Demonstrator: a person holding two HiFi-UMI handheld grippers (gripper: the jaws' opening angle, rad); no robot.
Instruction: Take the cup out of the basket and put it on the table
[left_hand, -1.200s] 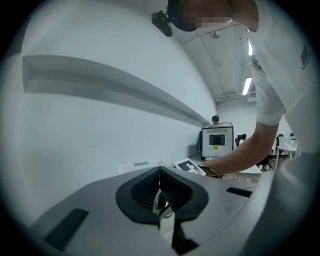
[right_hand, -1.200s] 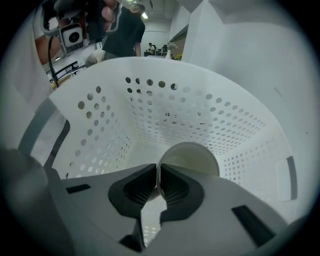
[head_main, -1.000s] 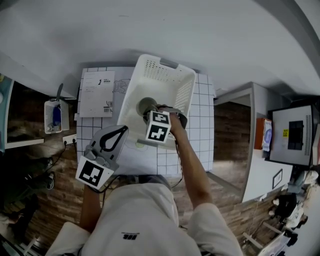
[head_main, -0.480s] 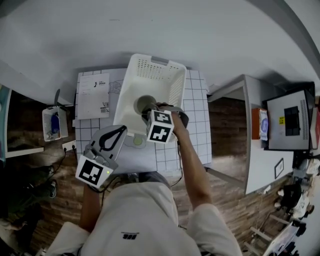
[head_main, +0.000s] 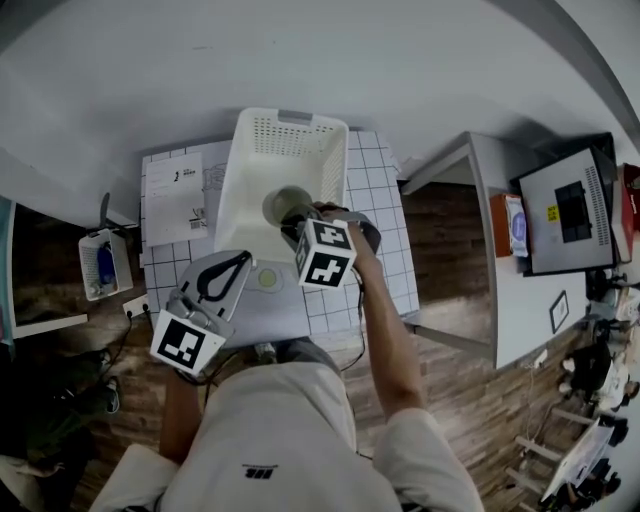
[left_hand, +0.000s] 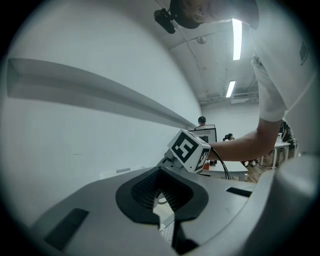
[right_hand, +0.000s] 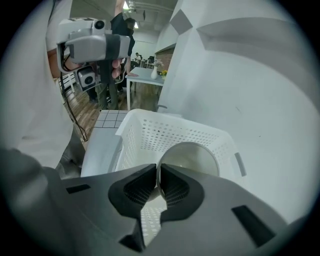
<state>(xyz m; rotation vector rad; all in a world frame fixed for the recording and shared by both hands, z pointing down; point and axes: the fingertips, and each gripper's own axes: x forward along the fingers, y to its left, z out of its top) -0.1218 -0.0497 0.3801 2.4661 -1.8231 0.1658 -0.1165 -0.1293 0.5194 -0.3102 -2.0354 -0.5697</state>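
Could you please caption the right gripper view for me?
Right hand-held gripper holds the cup by its rim over the basket.

The basket (head_main: 285, 125) is open at the top, so the way straight up is free, while its perforated walls fence in all four sides and a wall (head_main: 300, 60) rises close behind its far side. To the right of the basket the gridded table (head_main: 378, 215) lies bare out to its edge. To the left a sheet of paper (head_main: 172, 190) lies flat, and the near strip is taken up by a small round disc (head_main: 266, 277) and the left gripper (head_main: 245, 258).
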